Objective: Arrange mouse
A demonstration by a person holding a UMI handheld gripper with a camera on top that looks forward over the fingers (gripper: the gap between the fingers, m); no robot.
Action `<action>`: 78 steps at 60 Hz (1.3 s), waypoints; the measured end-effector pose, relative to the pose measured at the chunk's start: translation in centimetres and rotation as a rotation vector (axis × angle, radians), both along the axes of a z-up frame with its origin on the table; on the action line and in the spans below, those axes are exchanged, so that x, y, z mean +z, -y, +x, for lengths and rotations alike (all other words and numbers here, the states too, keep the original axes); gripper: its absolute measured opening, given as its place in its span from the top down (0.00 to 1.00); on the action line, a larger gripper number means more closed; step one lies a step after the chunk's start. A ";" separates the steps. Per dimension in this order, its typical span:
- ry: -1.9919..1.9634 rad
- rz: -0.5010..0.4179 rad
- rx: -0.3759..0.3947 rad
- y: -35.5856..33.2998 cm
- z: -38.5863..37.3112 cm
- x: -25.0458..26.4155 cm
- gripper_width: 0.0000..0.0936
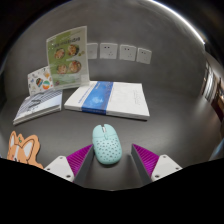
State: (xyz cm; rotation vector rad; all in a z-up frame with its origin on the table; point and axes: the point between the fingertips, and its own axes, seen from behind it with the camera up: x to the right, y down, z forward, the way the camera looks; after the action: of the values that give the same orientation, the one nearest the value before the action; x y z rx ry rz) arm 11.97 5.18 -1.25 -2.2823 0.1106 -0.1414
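Gripper view
Tool point(110, 163): fingers apart, magenta pads point(80, 157) facing inward.
Mouse point(106, 143): pale teal, flat on the grey counter point(170, 135), between the finger tips with a gap on each side; its far end reaches just ahead of them.
Book point(108, 99): blue and white, lying flat beyond the mouse.
Booklet point(38, 108): flat, just left of the book.
Green leaflet point(68, 55): upright behind the booklet.
Wall sockets point(118, 51): row on the far wall.

Surface: dark grey table point(150, 130)
Front: mint mouse point(106, 144)
Mid: white-blue book point(108, 99), notebook point(38, 108)
Back: upright leaflet point(67, 53)
Near edge: orange-white toy point(22, 148)
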 end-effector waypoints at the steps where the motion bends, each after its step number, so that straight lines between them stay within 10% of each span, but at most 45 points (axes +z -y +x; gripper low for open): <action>1: -0.003 0.000 -0.004 -0.2 0.2 0.0 0.12; 12: -0.061 0.007 -0.026 -2.1 1.0 -0.3 0.13; 17: -0.093 0.026 -0.016 -3.0 0.9 -0.3 0.42; 46: -0.109 0.166 0.031 1.9 1.6 8.6 0.54; 62: -0.195 0.255 0.180 9.1 -16.2 17.1 0.54; 78: -0.109 0.177 0.283 9.2 -32.8 9.6 0.54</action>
State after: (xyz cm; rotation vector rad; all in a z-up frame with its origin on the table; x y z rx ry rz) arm -20.82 -3.99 8.31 -2.1030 -0.1388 0.1361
